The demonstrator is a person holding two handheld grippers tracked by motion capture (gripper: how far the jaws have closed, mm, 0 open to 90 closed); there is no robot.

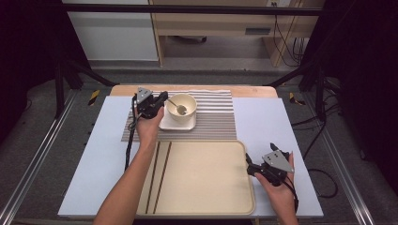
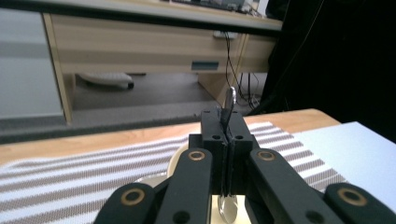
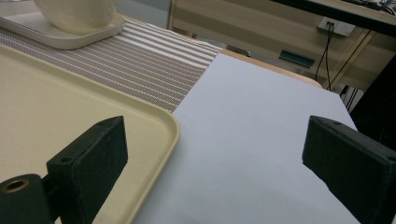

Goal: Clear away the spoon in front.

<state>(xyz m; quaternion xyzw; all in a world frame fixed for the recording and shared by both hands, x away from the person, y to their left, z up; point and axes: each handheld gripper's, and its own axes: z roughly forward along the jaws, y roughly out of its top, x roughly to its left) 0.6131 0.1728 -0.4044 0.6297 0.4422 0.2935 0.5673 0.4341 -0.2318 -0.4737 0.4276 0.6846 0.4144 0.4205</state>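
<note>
A cream bowl (image 1: 188, 114) stands on a white square plate (image 1: 168, 124) on the striped placemat (image 1: 216, 119). A metal spoon (image 1: 177, 107) leans in the bowl with its handle toward the left. My left gripper (image 1: 162, 99) is beside the bowl's left rim and shut on that handle. In the left gripper view the spoon (image 2: 229, 101) sticks up between the closed jaws of the left gripper (image 2: 224, 125). My right gripper (image 1: 260, 155) is open at the right edge of the cream tray (image 1: 206, 180). Nothing lies between the jaws of the right gripper (image 3: 219, 140).
Two dark chopsticks (image 1: 157, 176) lie side by side on the tray's left part. The tray (image 3: 70, 102) sits in front of the placemat (image 3: 149, 65) on a pale blue table cover (image 1: 267, 122). Bowl (image 3: 77, 14) and plate (image 3: 60, 39) appear at the right gripper view's top left.
</note>
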